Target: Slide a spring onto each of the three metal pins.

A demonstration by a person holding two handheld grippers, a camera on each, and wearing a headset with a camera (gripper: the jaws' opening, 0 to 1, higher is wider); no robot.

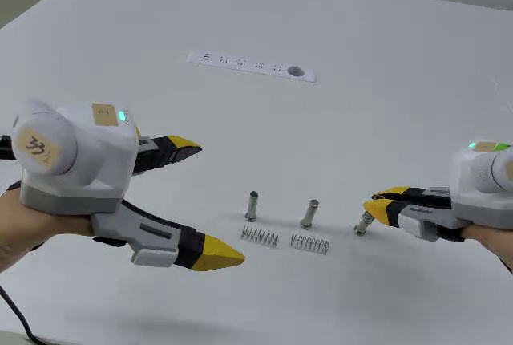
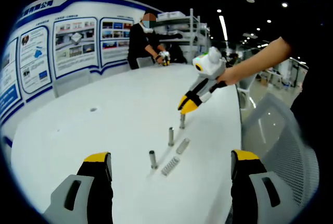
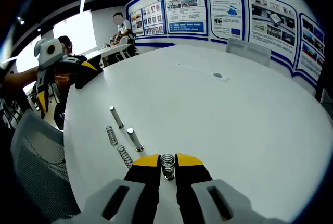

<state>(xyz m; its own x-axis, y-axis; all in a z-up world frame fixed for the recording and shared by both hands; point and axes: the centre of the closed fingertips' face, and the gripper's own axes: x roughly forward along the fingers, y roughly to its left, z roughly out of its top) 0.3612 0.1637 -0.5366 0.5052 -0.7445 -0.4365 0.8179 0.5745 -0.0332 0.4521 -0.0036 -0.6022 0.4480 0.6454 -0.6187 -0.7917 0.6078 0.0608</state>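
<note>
On the white tabletop (image 1: 377,96) the middle pin (image 1: 309,213) stands upright in a row of three. Another pin (image 1: 252,204) stands apart on its left. The third pin (image 1: 365,223) is on its right, under the tips of the right claw (image 1: 377,204). That claw is clenched on a spring (image 3: 167,165), seen end-on between its yellow tips in the right gripper view; whether the spring is already over the third pin cannot be told. Just in front of the middle pin, toward the person, a loose spring (image 1: 309,242) lies flat, and a second loose spring (image 1: 260,237) lies to its left. The left claw (image 1: 208,200) hangs released, jaws wide apart, well to the left of the middle pin. Far behind the middle pin lies a power strip (image 1: 252,65).
</note>
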